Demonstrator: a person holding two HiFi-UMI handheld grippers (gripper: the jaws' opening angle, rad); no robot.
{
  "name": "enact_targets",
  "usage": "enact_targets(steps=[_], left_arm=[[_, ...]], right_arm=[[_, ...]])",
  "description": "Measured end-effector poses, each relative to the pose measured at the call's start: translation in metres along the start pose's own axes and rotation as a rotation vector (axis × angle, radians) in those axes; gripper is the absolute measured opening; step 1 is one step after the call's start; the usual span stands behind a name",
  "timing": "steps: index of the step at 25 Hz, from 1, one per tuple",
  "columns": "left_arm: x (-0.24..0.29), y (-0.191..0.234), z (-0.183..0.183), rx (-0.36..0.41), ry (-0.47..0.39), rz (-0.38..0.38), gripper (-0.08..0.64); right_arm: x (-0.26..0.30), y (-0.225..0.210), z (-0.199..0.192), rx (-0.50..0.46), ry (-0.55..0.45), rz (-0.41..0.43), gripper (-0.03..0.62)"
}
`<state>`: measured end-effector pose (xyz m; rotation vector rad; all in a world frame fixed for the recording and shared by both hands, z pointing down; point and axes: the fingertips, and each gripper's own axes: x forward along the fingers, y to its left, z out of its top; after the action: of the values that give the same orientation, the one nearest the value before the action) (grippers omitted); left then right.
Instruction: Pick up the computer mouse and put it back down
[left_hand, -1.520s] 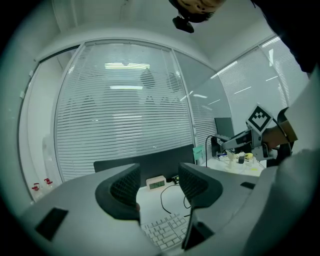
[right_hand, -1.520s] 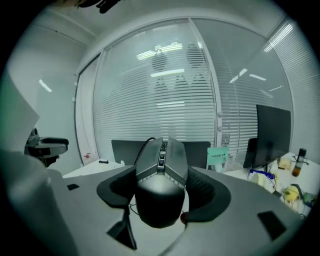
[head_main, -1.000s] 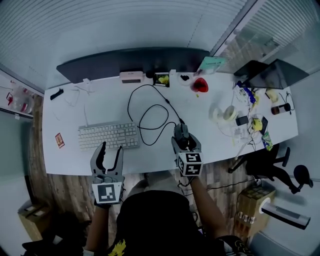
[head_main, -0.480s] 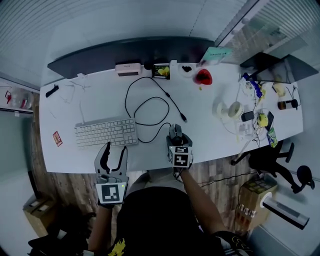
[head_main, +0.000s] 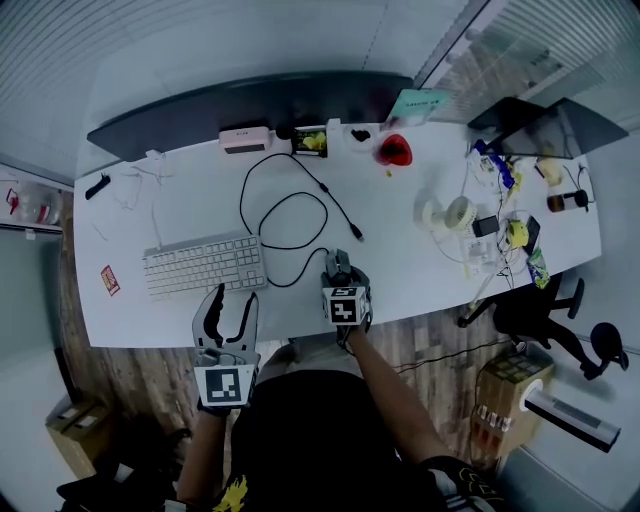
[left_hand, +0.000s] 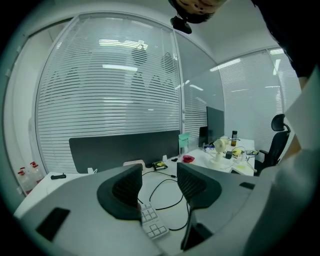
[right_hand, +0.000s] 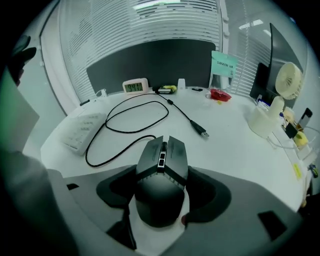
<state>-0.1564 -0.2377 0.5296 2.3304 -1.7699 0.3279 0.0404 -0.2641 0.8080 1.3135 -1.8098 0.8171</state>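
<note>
The dark grey computer mouse sits between the jaws of my right gripper, which is shut on its sides. In the head view the mouse and right gripper are low over the white desk, close to its near edge. I cannot tell whether the mouse touches the surface. Its black cable loops across the desk and ends in a loose plug. My left gripper hangs open and empty at the desk's front edge, just below the white keyboard, which also shows between the left gripper's jaws.
A dark monitor runs along the back with a small clock and a red object before it. A white fan and clutter fill the right end. A laptop and an office chair are further right.
My right gripper has sunk toward the desk with the mouse still in it, tipping more downward. The left gripper has drifted a little lower, toward the keyboard's corner.
</note>
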Motion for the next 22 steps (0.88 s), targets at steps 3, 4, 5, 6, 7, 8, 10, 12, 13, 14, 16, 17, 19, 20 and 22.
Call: enact_targets(steps=[3,4,5,6,7,8,10,12,13,14,16,17,19,20,22], left_arm=[[-0.011,-0.005,0.008,0.016,-0.018,-0.003,0.230],[-0.015,-0.005,0.011,0.018,-0.025,0.000,0.230],[-0.021,-0.006,0.014,0.021,-0.033,0.004,0.230],[-0.027,-0.007,0.017,0.026,-0.041,0.007,0.230],[-0.035,-0.007,0.020,0.034,-0.048,0.011,0.230],[-0.042,-0.008,0.022,0.041,-0.056,0.014,0.230],[-0.059,-0.011,0.027,0.051,-0.078,0.017,0.230],[-0.075,-0.015,0.032,0.053,-0.105,0.017,0.230],[-0.084,-0.018,0.034,0.054,-0.114,0.013,0.230],[-0.092,-0.021,0.035,0.061,-0.118,0.005,0.230],[-0.111,-0.032,0.039,0.076,-0.126,-0.023,0.230],[-0.119,-0.040,0.044,0.078,-0.139,-0.038,0.230],[-0.133,-0.053,0.057,0.071,-0.188,-0.064,0.230],[-0.138,-0.058,0.063,0.071,-0.210,-0.072,0.230],[-0.148,-0.068,0.072,0.074,-0.241,-0.077,0.230]], right_arm=[[-0.002,0.001,0.000,-0.006,-0.052,0.009,0.318],[-0.004,0.004,-0.001,-0.016,-0.071,0.033,0.327],[-0.006,0.009,-0.004,-0.029,-0.085,0.066,0.405],[-0.011,0.013,-0.009,-0.040,-0.094,0.092,0.460],[-0.019,0.015,-0.015,-0.046,-0.105,0.102,0.469],[-0.030,0.015,-0.020,-0.047,-0.123,0.096,0.468],[-0.058,0.011,-0.027,-0.031,-0.182,0.068,0.463],[-0.088,0.006,-0.028,0.002,-0.248,0.052,0.446],[-0.105,0.004,-0.026,0.018,-0.281,0.048,0.433],[-0.122,0.002,-0.023,0.032,-0.314,0.045,0.424],[-0.163,-0.001,-0.015,0.053,-0.390,0.033,0.386],[-0.186,-0.001,-0.009,0.060,-0.434,0.024,0.363],[-0.233,0.000,0.008,0.070,-0.538,0.020,0.295],[-0.256,0.003,0.019,0.069,-0.593,0.026,0.264],[-0.301,0.010,0.040,0.044,-0.694,0.044,0.225]])
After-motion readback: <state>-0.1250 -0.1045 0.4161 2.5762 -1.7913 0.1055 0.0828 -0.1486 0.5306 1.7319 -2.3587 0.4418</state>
